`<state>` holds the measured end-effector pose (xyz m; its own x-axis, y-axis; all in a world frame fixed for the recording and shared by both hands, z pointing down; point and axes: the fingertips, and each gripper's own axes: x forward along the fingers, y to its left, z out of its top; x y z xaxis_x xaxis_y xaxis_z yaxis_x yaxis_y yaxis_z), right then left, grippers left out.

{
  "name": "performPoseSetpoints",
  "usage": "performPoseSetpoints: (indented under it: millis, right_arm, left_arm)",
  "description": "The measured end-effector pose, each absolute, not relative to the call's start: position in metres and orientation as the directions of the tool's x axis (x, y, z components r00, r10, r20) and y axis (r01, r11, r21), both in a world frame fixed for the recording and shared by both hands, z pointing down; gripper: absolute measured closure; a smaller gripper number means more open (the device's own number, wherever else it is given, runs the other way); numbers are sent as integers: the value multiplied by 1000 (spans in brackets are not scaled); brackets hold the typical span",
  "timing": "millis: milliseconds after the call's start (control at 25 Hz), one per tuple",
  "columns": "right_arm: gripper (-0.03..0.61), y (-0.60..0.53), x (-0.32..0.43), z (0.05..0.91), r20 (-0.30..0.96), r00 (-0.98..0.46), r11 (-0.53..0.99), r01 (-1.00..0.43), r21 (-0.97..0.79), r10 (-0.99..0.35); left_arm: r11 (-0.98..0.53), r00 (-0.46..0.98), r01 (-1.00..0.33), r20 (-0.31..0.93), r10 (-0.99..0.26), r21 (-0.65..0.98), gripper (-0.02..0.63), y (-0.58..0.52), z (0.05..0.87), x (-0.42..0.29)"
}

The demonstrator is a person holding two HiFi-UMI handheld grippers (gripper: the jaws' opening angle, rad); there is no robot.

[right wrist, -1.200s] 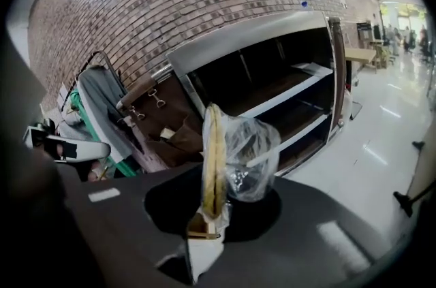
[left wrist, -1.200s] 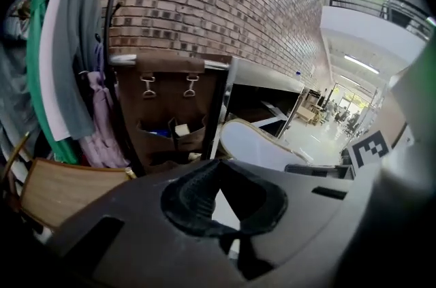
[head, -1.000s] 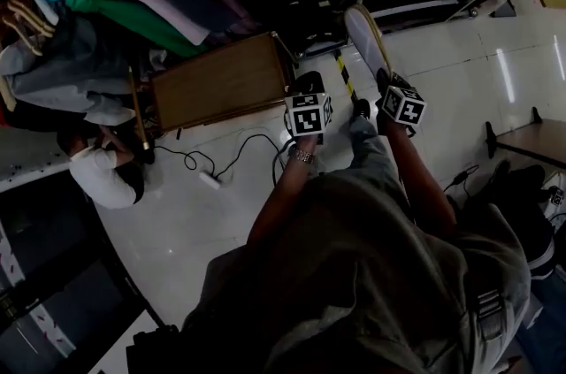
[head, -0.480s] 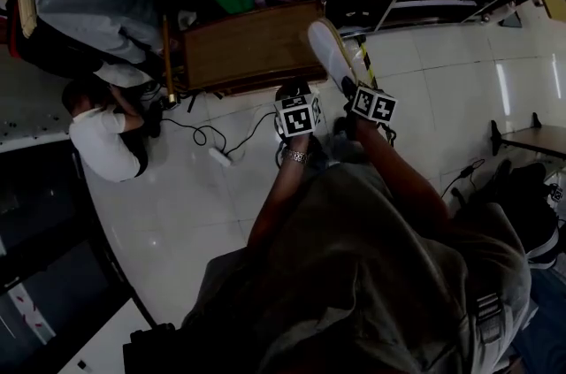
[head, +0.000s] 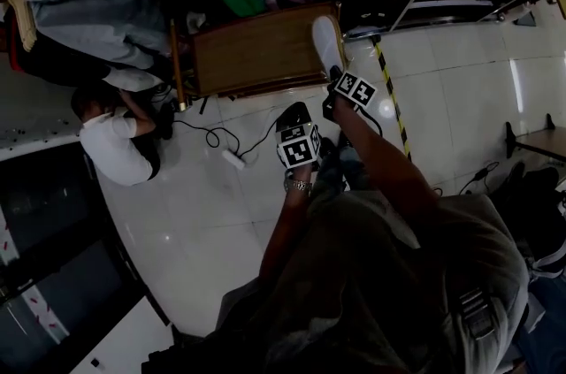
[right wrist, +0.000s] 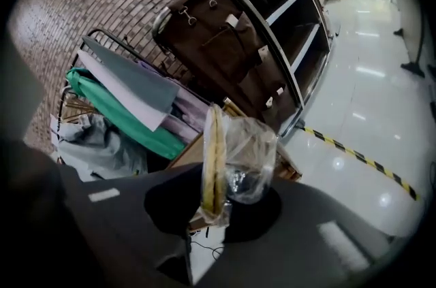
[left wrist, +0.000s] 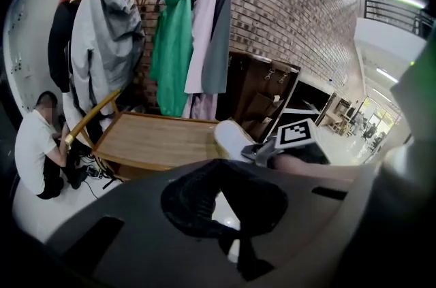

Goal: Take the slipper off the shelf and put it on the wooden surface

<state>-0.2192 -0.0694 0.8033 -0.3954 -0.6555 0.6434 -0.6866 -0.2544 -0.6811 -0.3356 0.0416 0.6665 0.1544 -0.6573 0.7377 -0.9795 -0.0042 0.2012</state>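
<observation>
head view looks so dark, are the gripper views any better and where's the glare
Head view: underexposed, the person's torso nearly black, with light streaks on the glossy floor. Left gripper view: brighter, fisheye-bent, black corners, the foreground a soft dark mass. Right gripper view: well lit, tilted, bright spots on the floor, the slipper near the lens slightly soft.

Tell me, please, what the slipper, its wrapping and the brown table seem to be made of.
Slipper: pale, matte, thin yellowish sole seen edge-on; probably fabric over foam.
Wrapping: clear, crinkled, glossy; looks like thin plastic film.
Table top: brown with straight grain lines, dull sheen; wood or wood veneer.
</observation>
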Motion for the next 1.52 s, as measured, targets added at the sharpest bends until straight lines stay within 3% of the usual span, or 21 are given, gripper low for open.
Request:
performPoseSetpoints:
  millis: [200, 280, 320, 360, 400, 520, 800, 960, 1160, 1320, 1520]
  right_arm:
    - [512, -117, -231, 850, 698, -377, -267, -731, -627, -609]
    - [483, -124, -236, 866, 737, -385, -251, -767, -590, -555]
    - [400, -123, -240, 874, 753, -407, -235, -778, -582, -517]
    - [272, -120, -246, 881, 765, -437, -219, -782, -583, -473]
    - [206, -115, -251, 887, 775, -465, -209, -783, -586, -428]
    - [173, -101, -257, 896, 800, -502, -208, -788, -580, -329]
    - [186, -48, -235, 881, 805, -518, -213, -785, -581, -289]
    - [250, -32, -221, 833, 769, -530, -117, -792, -600, -357]
    - [275, -20, -202, 752, 740, -491, 53, -847, -529, -458]
    - [386, -5, -197, 701, 705, -500, 201, -861, -468, -503]
    - [474, 9, -191, 654, 644, -536, 310, -843, -439, -546]
  left_arm:
    - [24, 141, -979, 763, -631, 201, 611, 43, 691, -347]
    - [30, 140, -979, 772, -620, 202, 611, 44, 699, -351]
    - [31, 141, -979, 776, -615, 203, 611, 46, 702, -352]
    - [30, 144, -978, 778, -611, 205, 611, 46, 704, -353]
    - [27, 148, -978, 779, -609, 207, 611, 46, 705, -353]
    - [22, 158, -976, 781, -604, 215, 611, 42, 711, -353]
    - [-19, 209, -968, 761, -614, 250, 611, 27, 704, -332]
    - [-43, 233, -963, 736, -636, 267, 611, 15, 688, -322]
    - [-92, 273, -954, 703, -656, 285, 611, 2, 660, -303]
    - [-142, 315, -944, 682, -660, 299, 611, 6, 640, -276]
    - [-166, 320, -944, 679, -661, 284, 611, 18, 626, -249]
